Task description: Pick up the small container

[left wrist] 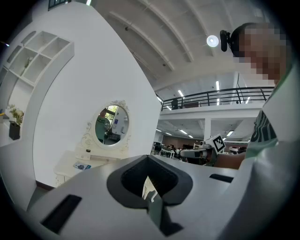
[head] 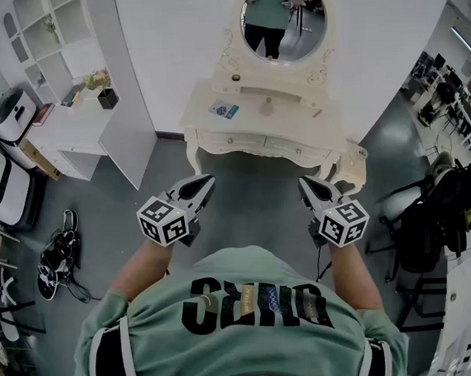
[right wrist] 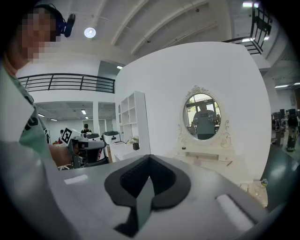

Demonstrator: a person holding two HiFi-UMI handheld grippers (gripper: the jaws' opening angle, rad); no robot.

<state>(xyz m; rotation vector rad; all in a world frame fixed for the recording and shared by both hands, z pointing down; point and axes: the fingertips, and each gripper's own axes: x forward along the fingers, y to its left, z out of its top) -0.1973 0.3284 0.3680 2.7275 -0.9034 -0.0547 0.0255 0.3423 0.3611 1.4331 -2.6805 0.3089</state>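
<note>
Now | left gripper [head: 207,182], right gripper [head: 304,183] | both jaws closed, empty | one dressing table [head: 310,124] | one mirror [head: 284,24]

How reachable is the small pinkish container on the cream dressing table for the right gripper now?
Probably not yet: the right gripper hangs well short of the cream dressing table, jaws shut, grey floor between. Nothing stands before the small pinkish container, so a step forward with jaws opened should do.

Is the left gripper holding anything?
No, the left gripper has its jaws shut together with nothing between them.
</note>
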